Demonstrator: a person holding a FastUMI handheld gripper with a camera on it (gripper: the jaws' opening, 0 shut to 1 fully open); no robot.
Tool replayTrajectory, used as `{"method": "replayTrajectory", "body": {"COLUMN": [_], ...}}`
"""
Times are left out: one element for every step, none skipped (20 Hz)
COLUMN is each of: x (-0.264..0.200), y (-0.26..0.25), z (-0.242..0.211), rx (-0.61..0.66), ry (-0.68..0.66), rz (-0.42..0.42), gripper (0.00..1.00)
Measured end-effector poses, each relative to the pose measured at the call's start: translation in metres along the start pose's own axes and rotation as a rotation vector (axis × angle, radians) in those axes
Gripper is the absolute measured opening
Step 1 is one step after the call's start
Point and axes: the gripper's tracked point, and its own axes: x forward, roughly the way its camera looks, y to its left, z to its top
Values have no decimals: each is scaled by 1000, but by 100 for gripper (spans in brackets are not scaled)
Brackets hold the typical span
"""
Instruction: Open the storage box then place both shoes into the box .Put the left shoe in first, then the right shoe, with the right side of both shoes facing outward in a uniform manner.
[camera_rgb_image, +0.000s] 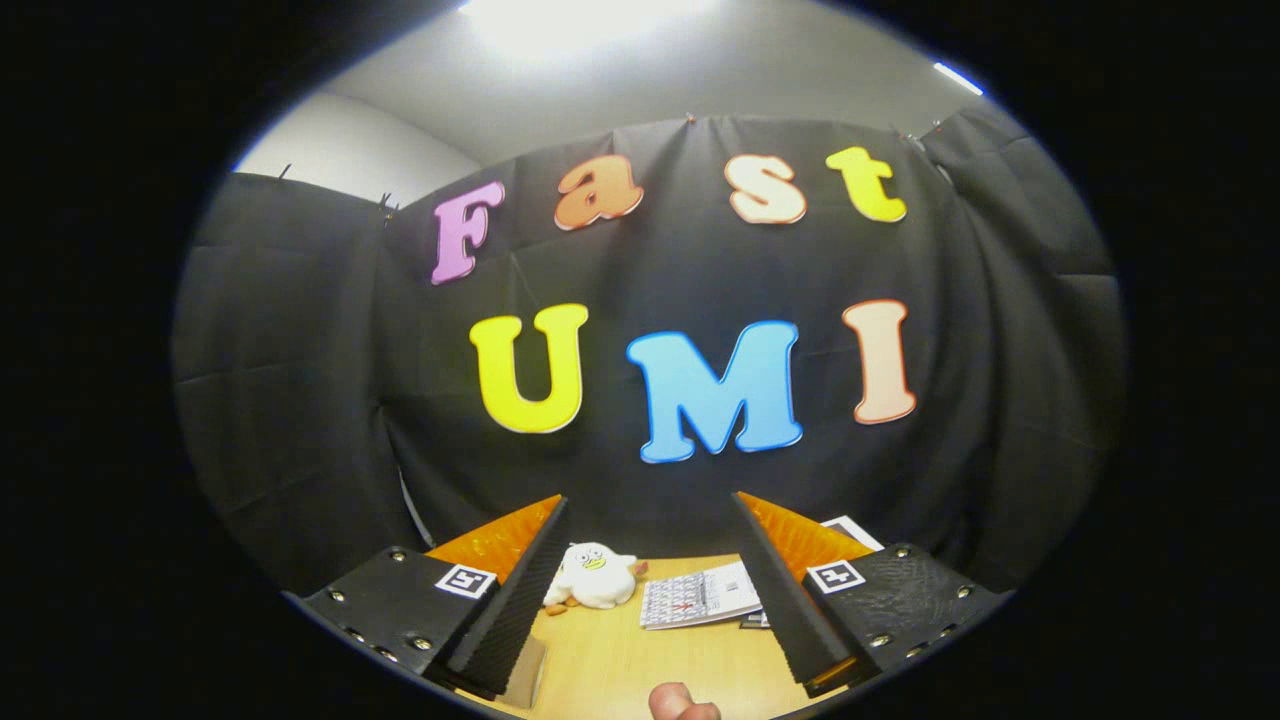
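Note:
My gripper (648, 505) is held high above a wooden table (640, 665), tilted up toward the black cloth wall. Its two fingers (520, 590) stand wide apart with nothing between them, so it is open. A fingertip of a person's hand (682, 702) shows between the bases of the fingers.
A white plush duck (592, 575) sits on the table between the fingers, toward the left one, near the wall. A printed sheet with a small-pattern grid (700, 598) lies to its right. A small brown edge (527, 672) shows by the left finger's base.

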Motion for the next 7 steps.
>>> {"method": "replayTrajectory", "body": {"x": [-11, -23, -35, -47, -59, -69, -78], "y": [-6, -14, -17, -16, -16, -20, -25], "z": [5, 6, 5, 6, 7, 7, 10], "rx": [0, -7, -5, 1, -2, -20, -43], "ry": [-19, -22, -20, -23, -28, -37, -56], "rz": [-16, -28, -31, -18, -10, -11, -24], "gripper": [98, 98, 98, 97, 97, 98, 97]}}
